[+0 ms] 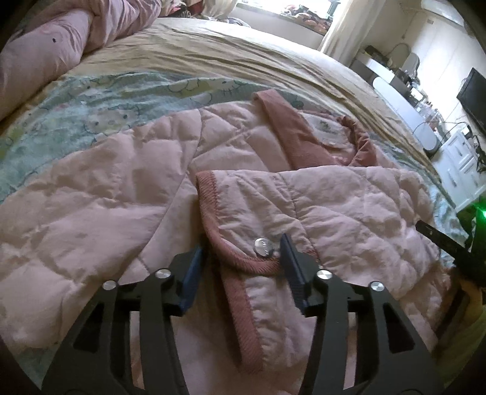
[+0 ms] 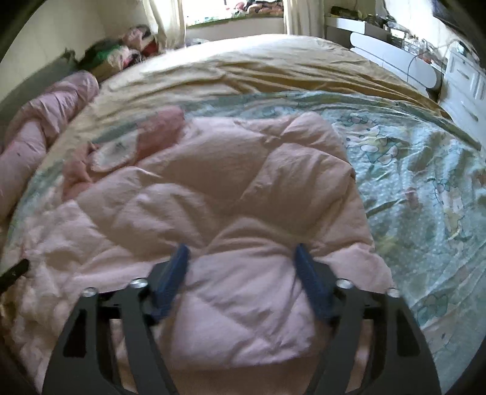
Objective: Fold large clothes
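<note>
Bed (image 1: 212, 51): jacket (image 1: 121, 188) between claw (image 1: 241, 246) fingers.

Lighting: daylight from the overexposed bright window (image 1: 285, 12) far ahead; soft shadows under the gripper. Quality: strong fisheye bending, dark corner vignette. Right wrist view motion-blurred; green indicator glow (image 1: 481, 212) at right edge.

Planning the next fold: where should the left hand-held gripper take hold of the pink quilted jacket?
Probably the ribbed front edge of the pink quilted jacket beside the silver snap, coming from the near side. That thin, firm trim already lies between the open left hand-held gripper; the puffy panels look harder to pinch.
</note>
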The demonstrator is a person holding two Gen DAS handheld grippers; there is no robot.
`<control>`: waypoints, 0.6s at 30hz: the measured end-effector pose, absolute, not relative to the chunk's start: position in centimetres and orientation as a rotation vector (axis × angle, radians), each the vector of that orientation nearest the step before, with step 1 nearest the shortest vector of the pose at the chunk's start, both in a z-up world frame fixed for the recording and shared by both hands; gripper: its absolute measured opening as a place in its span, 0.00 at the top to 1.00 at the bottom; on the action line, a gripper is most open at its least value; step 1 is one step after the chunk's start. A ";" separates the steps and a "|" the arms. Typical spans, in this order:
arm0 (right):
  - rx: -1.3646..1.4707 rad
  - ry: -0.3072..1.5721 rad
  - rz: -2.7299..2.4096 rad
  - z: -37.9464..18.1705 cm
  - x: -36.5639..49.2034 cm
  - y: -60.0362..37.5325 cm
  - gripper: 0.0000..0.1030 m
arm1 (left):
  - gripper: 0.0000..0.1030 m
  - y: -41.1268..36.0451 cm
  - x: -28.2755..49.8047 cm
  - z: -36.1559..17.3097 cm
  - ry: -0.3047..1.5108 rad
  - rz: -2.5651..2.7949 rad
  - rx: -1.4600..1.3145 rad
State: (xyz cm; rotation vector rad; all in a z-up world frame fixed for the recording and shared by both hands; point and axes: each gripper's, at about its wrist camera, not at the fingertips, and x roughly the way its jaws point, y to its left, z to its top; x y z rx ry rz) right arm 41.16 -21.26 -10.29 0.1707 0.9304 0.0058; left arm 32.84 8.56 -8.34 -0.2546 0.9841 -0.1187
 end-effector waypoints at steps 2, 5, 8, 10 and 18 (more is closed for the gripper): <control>0.194 0.897 0.005 -9.4 40.2 -21.2 0.11 | 0.41 8.4 32.6 -7.7 0.976 -0.122 -0.253; 0.212 0.867 0.029 -8.4 39.2 -20.8 0.06 | 0.38 8.0 32.1 -6.9 0.974 -0.119 -0.241; 0.216 0.851 0.055 -7.3 38.4 -20.2 0.05 | 0.11 8.1 31.6 -6.2 0.968 -0.123 -0.264; 0.216 0.841 0.069 -6.8 38.0 -19.8 0.04 | 0.09 8.1 31.2 -5.6 0.960 -0.117 -0.267; 0.229 0.816 0.139 -5.0 36.0 -17.5 0.04 | 0.09 9.1 29.8 -3.9 0.940 -0.036 -0.264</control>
